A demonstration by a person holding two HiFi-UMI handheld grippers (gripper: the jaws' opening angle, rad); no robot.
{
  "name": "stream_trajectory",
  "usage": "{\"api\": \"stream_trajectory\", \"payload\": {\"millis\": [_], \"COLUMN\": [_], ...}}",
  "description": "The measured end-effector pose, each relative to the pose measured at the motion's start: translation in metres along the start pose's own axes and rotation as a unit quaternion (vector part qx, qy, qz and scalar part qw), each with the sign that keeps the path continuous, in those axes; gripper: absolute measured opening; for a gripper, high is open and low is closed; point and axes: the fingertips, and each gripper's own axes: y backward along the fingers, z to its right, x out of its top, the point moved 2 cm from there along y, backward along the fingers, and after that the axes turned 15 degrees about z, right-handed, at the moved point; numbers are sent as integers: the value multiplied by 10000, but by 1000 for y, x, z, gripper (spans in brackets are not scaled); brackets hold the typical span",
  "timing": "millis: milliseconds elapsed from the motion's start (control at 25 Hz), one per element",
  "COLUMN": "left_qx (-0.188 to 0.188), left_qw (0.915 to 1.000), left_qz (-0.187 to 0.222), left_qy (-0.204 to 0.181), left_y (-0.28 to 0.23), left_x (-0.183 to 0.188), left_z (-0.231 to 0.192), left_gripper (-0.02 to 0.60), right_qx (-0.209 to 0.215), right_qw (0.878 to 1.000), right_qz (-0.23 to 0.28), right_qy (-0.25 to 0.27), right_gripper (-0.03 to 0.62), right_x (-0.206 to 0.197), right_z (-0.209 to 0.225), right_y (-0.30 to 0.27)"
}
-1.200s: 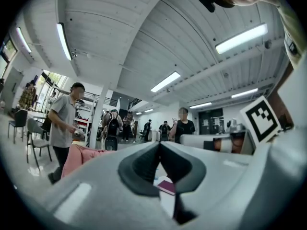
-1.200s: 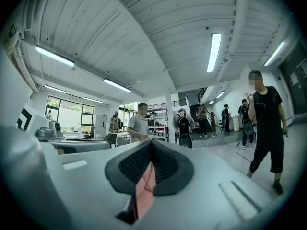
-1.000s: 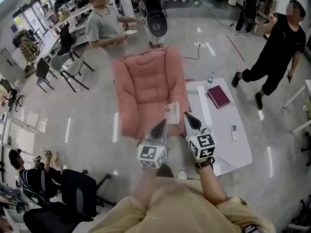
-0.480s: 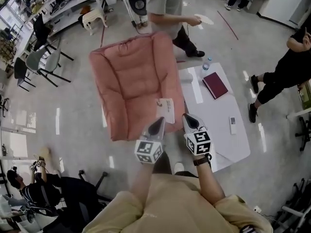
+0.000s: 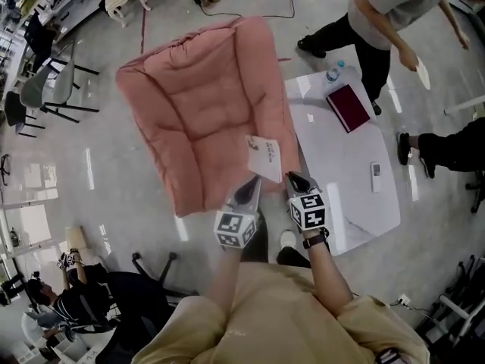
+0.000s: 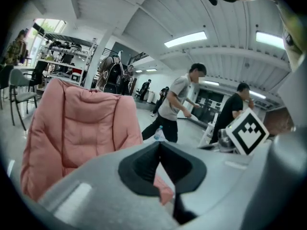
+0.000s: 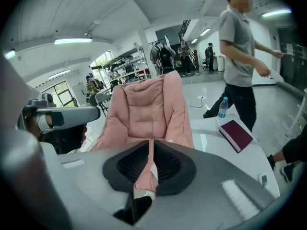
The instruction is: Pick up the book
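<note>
Two tools are held side by side off the near left corner of the white tabletop (image 5: 356,203), both pointing toward its far end. The left tool (image 5: 253,183) has its jaws pressed together at the tips, with nothing between them. The right tool (image 5: 292,177), the closer of the two to the tabletop, has jaws that have just been easing apart. They now stand parted by a thin slit, and only pink upholstery shows through the gap, so nothing is gripped.

A maroon book (image 5: 348,107) lies flat and closed on the far end of the tabletop, well apart from both tools and untouched. A water bottle (image 5: 331,73) stands upright at the tabletop's far edge, and a small white remote (image 5: 376,171) lies near its right edge. A pink cushioned chair (image 5: 197,105) sits just off the tabletop's left side, and a white booklet (image 5: 264,156) rests on the part of the chair nearest the tabletop. A person in a grey shirt (image 5: 390,2) stands beyond the tabletop's far end.
</note>
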Motion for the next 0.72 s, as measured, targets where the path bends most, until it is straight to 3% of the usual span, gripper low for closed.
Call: {"api": "stream_trajectory", "payload": {"millis": [280, 400, 600, 720], "left_qx": [-38, -64, -40, -60], "left_qw": [9990, 9986, 9975, 9967], "left_qz": [-416, -484, -639, -720], "left_qy": [185, 214, 296, 375], "left_y": [-20, -34, -50, -56], "left_x": [-28, -35, -54, -64], "left_z": [-39, -57, -78, -86], "left_gripper": [2, 2, 2, 2], "right_qx": [-87, -292, -381, -371], "right_qw": [9980, 9964, 9934, 9925], "right_qz": [-602, -773, -1063, -1155], "right_qy": [-143, -164, -183, -158], "right_gripper": [81, 168, 219, 301], "right_x": [-41, -56, -88, -99], "right_z": [15, 32, 55, 65], "right_y": [-58, -82, -114, -133]}}
